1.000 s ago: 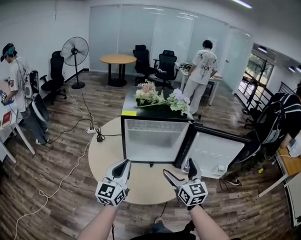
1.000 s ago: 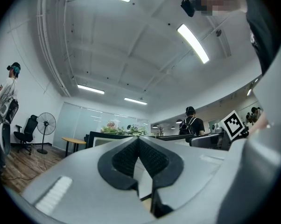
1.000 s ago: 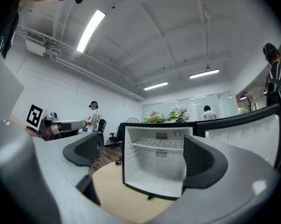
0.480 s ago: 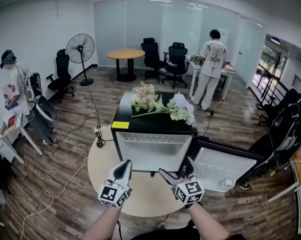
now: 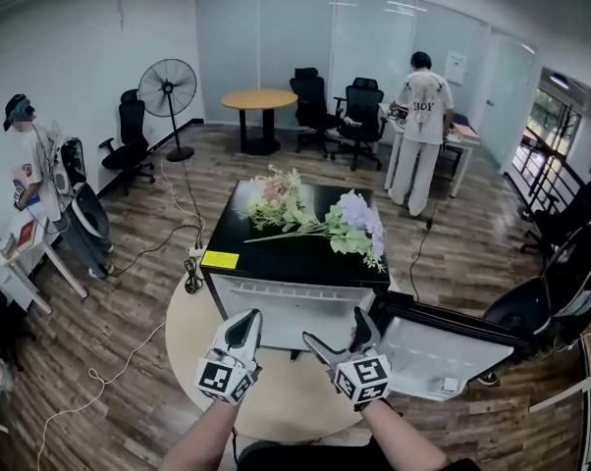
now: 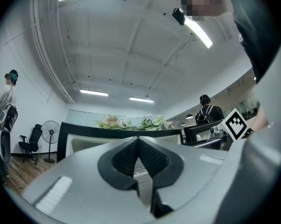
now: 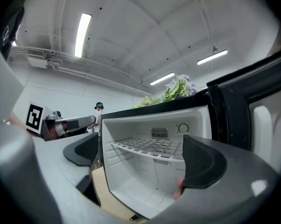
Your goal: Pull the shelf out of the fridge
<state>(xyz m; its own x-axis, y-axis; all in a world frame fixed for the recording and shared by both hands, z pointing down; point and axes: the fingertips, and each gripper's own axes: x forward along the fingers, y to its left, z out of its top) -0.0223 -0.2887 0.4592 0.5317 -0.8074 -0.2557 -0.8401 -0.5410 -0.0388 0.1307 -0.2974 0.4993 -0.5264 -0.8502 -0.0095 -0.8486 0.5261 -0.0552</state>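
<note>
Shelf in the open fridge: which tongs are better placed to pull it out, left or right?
Right. The right tongs are open and aimed at the shelf; the left tongs are shut.

The head view looks steeply down from above, with the fridge (image 5: 305, 263) close at 12 o'clock. The left gripper view sits low and tilts up at the ceiling (image 6: 131, 41), fridge top mid-frame. The right gripper view, low and close, faces the open interior and shelf (image 7: 147, 146). All three share the flowers (image 5: 305, 214) on top.

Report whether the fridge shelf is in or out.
In: the shelf sits fully inside the open fridge, and the right gripper has its jaws apart, short of it.
</note>
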